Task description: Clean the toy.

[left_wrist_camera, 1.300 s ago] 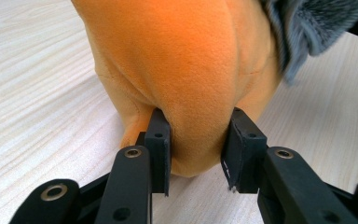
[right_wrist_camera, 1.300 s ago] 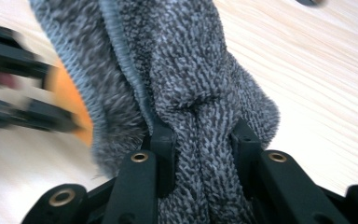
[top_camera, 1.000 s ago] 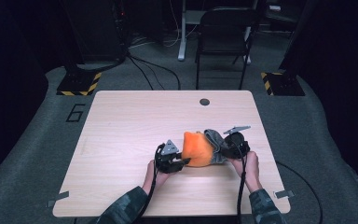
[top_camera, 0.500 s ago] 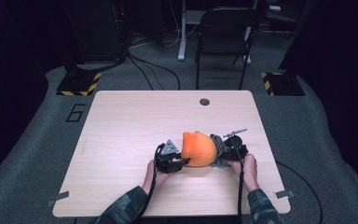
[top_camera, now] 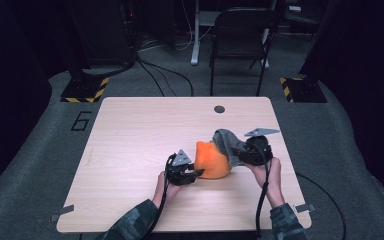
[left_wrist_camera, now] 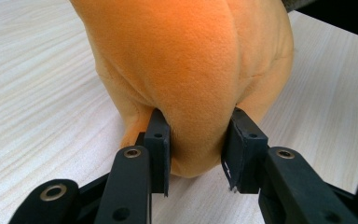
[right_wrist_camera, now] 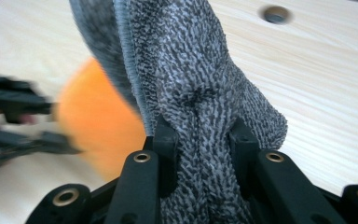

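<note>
My left claw (left_wrist_camera: pixel 193 154) pinches a fold of the orange plush (left_wrist_camera: pixel 191 70), its black pads pressed into the soft fabric at the lower middle of the left claw view. In the high view that left claw (top_camera: pixel 192 173) sits just left of the orange plush (top_camera: pixel 213 161), which rests on the pale wooden surface (top_camera: pixel 140 130) right of centre. My right claw (right_wrist_camera: pixel 200 154) is clamped on the grey cloth (right_wrist_camera: pixel 191 84), which rises between the pads toward the top of the right claw view. In the high view the right claw (top_camera: pixel 240 152) holds the grey cloth (top_camera: pixel 226 139) draped over the plush's right side.
</note>
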